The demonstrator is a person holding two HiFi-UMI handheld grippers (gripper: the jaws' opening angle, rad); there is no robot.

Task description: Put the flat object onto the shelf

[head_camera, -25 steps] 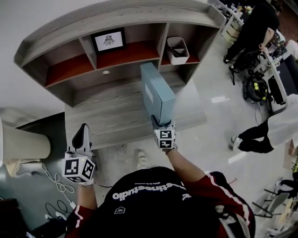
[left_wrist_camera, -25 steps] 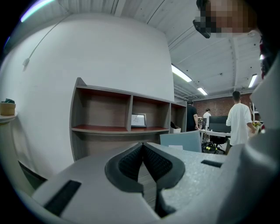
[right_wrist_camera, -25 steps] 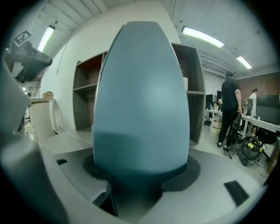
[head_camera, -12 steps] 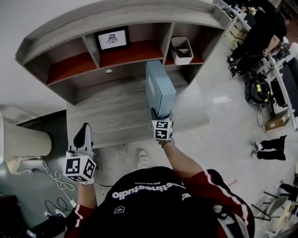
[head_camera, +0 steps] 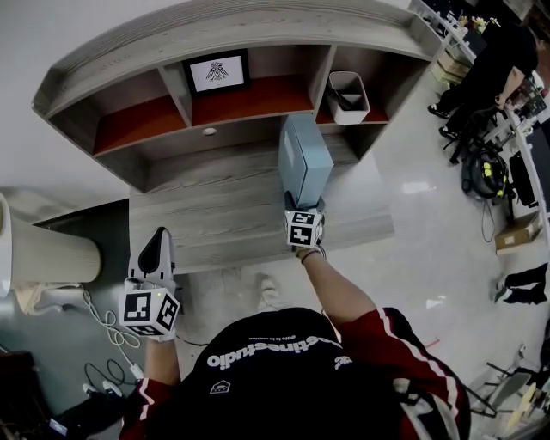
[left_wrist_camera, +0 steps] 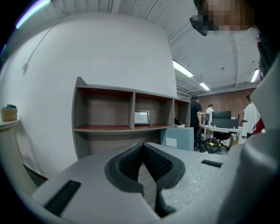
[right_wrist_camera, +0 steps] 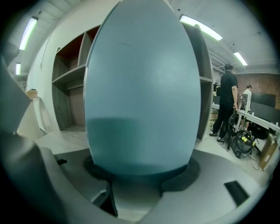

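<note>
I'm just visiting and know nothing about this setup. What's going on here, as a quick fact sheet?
Who: a person with a hand-held gripper in each hand
Right gripper: clamped on a pale blue flat box, held on edge over the desk
Left gripper: shut, holding nothing, near the desk's front edge
Shelf unit: three compartments; framed picture in the middle one, white bin in the right one
Task status: box not yet on the shelf

One overhead, two low toward shelf (head_camera: 258,26)
</note>
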